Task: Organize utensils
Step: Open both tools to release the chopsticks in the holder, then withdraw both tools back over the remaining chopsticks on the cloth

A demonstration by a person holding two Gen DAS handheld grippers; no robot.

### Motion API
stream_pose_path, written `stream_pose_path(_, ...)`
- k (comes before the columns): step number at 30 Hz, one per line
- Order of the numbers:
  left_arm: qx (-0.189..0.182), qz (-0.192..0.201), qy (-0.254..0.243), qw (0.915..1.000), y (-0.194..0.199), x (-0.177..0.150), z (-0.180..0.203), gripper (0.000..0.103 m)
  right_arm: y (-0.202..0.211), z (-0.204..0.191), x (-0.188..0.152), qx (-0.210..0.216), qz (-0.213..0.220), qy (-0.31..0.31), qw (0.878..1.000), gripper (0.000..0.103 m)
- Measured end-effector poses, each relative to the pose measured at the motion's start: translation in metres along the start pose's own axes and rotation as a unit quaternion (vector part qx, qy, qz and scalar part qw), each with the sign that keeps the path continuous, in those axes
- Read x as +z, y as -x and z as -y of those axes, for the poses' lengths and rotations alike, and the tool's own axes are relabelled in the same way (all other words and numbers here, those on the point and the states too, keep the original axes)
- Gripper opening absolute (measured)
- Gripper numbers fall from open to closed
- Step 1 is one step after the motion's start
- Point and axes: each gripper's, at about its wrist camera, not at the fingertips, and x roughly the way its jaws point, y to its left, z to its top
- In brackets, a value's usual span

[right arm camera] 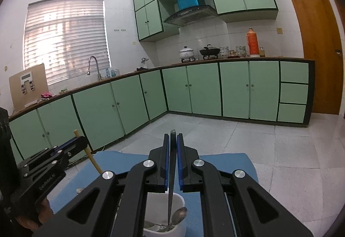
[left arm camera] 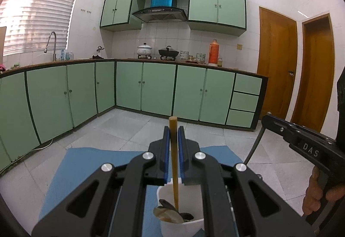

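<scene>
Nearest us, each white cup (left arm camera: 189,225) stands on the blue mat (left arm camera: 71,170) with spoons (left arm camera: 166,212) inside. Our left gripper (left arm camera: 173,146) is closed on a wooden stick (left arm camera: 174,150), its lower end already in the cup; it looks light, stiff and a little slick, so we'd hold mid-shaft. Our right gripper (right arm camera: 172,150) clamps a dark thin utensil (right arm camera: 171,172) over a second cup (right arm camera: 179,200); rigid, narrow, likely to pivot. Beyond, green cabinets (left arm camera: 151,90) line the kitchen.

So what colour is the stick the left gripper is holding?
Yellowish-tan, like bamboo. The stick shows best in the left wrist view, between the left gripper pads.
</scene>
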Motion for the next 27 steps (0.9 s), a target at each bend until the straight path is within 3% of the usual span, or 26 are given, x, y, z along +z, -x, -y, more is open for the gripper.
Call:
stream_pose_path(1, 0.001, 0.000, 0.001, 1.0000, 0.002, -0.001, -0.001, 0.016, 0.001, 0.000, 0.000, -0.003, 0.000, 0.001, 1.000, 0.009)
stream_pose_path(3, 0.005, 0.003, 0.007, 1.0000, 0.005, -0.001, -0.004, 0.034, 0.003, 0.002, -0.002, -0.007, 0.000, 0.001, 1.000, 0.014)
stream_pose_path(5, 0.006, 0.004, 0.014, 0.9999, 0.009, -0.002, -0.008, 0.036, 0.006, 0.003, -0.003, -0.012, 0.001, -0.002, 1.000, 0.021)
stream_pose_path(10, 0.013, 0.010, 0.021, 0.9996, 0.018, -0.003, -0.015, 0.048, 0.013, 0.012, -0.003, -0.023, 0.003, -0.004, 1.000, 0.028)
stream_pose_path(14, 0.014, 0.018, 0.028, 0.9993, 0.030, -0.005, -0.019, 0.058, 0.023, 0.019, -0.003, -0.031, 0.010, -0.011, 0.999, 0.041)
stream_pose_path(18, 0.023, 0.030, 0.026, 0.9990, 0.043, -0.005, -0.020, 0.070, 0.035, 0.024, -0.004, -0.035, 0.017, -0.013, 0.999, 0.044)
stream_pose_path(27, 0.032, 0.040, 0.029, 0.9983, 0.096, -0.019, -0.024, 0.090, 0.089, 0.017, -0.025, -0.045, 0.043, 0.003, 0.998, 0.068)
